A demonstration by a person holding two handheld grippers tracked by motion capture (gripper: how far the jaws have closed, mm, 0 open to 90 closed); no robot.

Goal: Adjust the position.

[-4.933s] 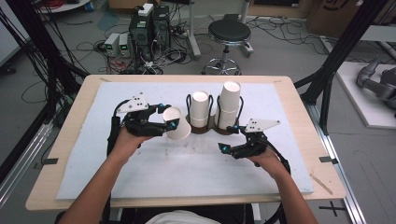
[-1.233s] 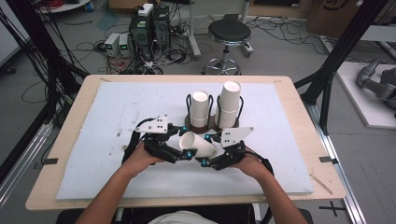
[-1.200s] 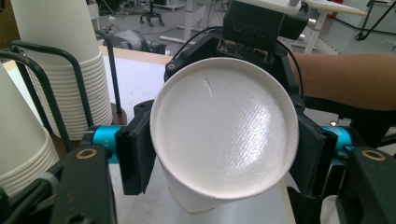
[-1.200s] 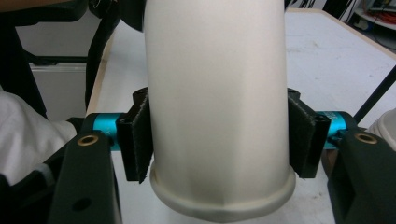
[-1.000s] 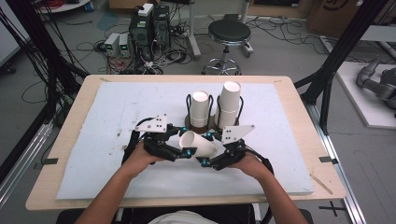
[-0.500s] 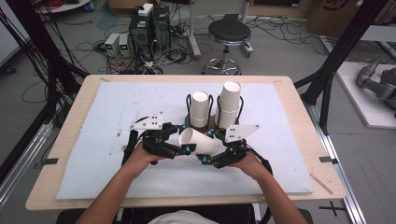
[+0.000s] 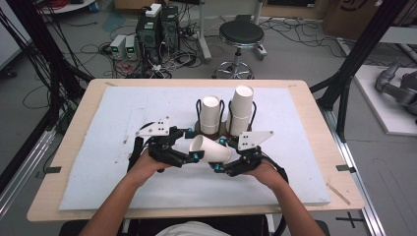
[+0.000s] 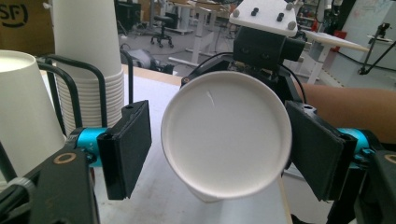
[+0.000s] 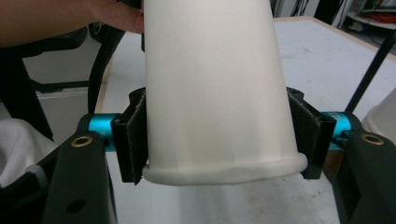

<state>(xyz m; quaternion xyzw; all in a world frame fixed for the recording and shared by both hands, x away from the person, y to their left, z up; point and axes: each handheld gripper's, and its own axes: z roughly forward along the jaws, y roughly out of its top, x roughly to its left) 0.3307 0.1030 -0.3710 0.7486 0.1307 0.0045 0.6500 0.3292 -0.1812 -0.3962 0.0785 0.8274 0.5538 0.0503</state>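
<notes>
Nearest the person, 2 forearms come in at 6 o'clock of the high view and meet over the front half of the worktop, a pale board on a wooden frame.

The right tool is clamped on a single white paper cup. In the right gripper view both pads press the cup's wall just above its rolled rim, 1 pad at 9 o'clock and 1 at 3 o'clock, and the rim bulges slightly between them. Its jaws have just been closing, with the cup between them.

The cup lies roughly level above the worktop, held between the 2 hands, just in front of the wire holder. In the high view its narrow closed base points toward 9 o'clock and the left tool; its wide rim sits at 4 o'clock inside the right tool.

The left tool stands apart. In the left gripper view the cup's round base fills the gap, with bare space between it and the pad at 9 o'clock, while the pad at 3 o'clock stands just beside it; I cannot tell whether that one touches. Its jaws have just been opening around the base.

Farther off, at 12 o'clock from the cup, a black wire holder carries 2 stacks: a shorter cup stack and, at 3 o'clock of it, a taller cup stack.

Beyond the worktop, a round stool stands on the floor.
</notes>
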